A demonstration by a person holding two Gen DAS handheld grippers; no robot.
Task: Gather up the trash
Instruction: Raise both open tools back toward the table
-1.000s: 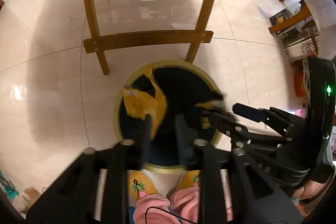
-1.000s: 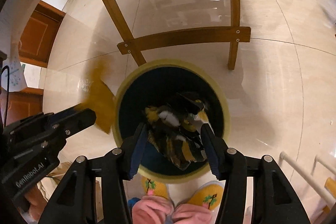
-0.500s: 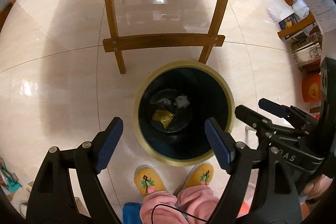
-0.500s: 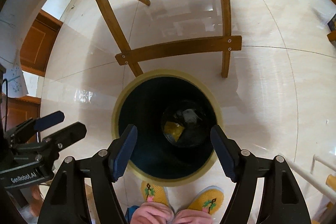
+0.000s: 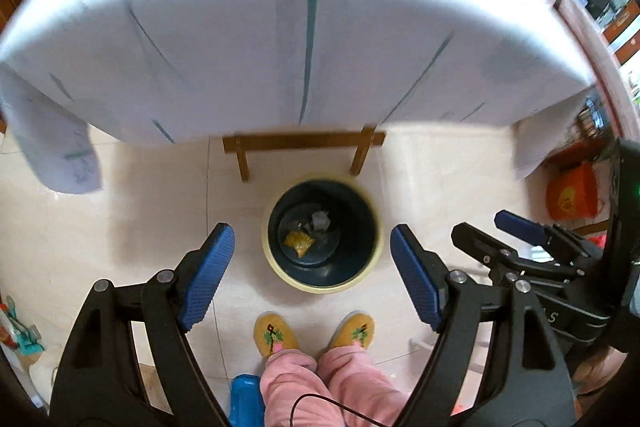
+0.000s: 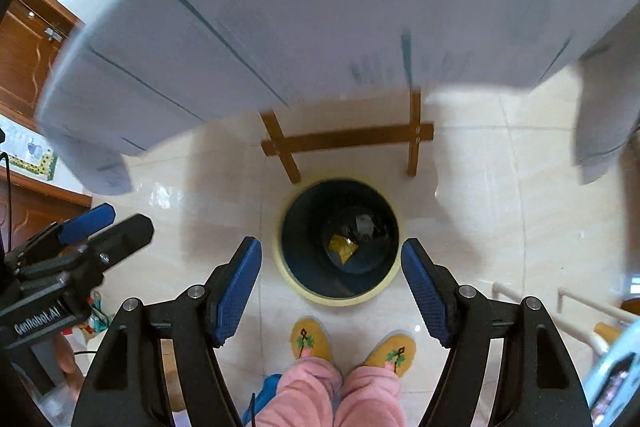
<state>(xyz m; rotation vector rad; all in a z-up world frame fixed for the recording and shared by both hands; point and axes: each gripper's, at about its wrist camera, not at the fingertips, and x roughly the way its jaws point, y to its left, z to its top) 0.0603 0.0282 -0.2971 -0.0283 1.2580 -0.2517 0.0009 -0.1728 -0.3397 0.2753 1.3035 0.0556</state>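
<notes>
A dark trash bin [image 5: 320, 233] is seen on the floor, a yellow wrapper [image 5: 298, 243] and crumpled grey trash [image 5: 320, 221] inside; left hand-held gripper [image 5: 312, 275] and right hand-held gripper [image 6: 331, 281] are held wide open, empty, at 6 o'clock.

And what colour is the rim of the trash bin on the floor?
Pale yellow; the trash bin is dark inside. The rim shows best in the right wrist view.

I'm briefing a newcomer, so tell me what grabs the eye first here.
The dark trash bin with a pale yellow rim stands on the floor ahead of the yellow slippers, a yellow wrapper at its bottom. Both the left gripper and right gripper are open and empty. The white tablecloth fills the top.
</notes>
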